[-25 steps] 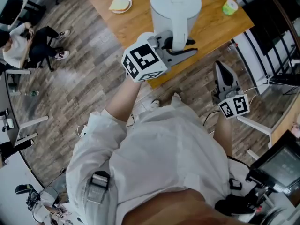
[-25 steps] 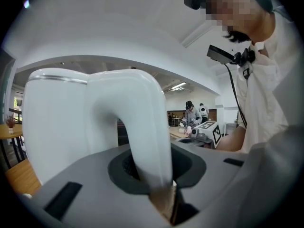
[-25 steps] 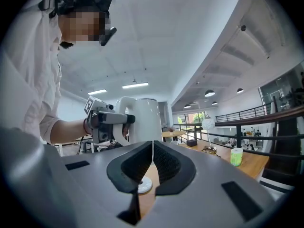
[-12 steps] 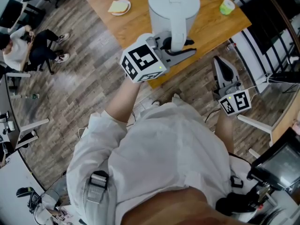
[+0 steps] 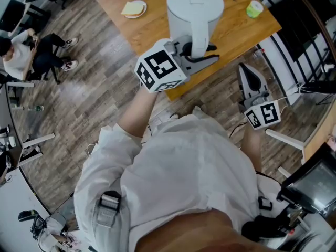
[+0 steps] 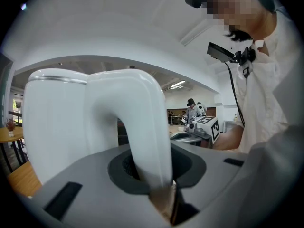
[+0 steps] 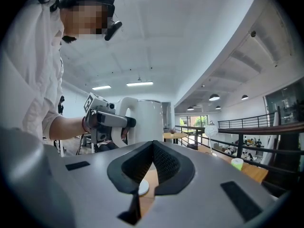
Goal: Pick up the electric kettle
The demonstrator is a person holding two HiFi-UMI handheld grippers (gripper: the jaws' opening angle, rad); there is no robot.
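L gripper (image 5: 199, 51) pinches the kettle (image 5: 195, 7) by its handle (image 6: 142, 127) over table's (image 5: 152, 30) near edge, prob. airborne; R gripper (image 5: 245, 73) pressed together, empty; I fear handle-only grip lets body swing, slip.

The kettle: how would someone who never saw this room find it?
Find the wooden table at the top of the head view. The kettle is over its near edge, with the left tongs shut on its handle. It is tall, round and white, far bigger than the small plate and the green cup nearby.
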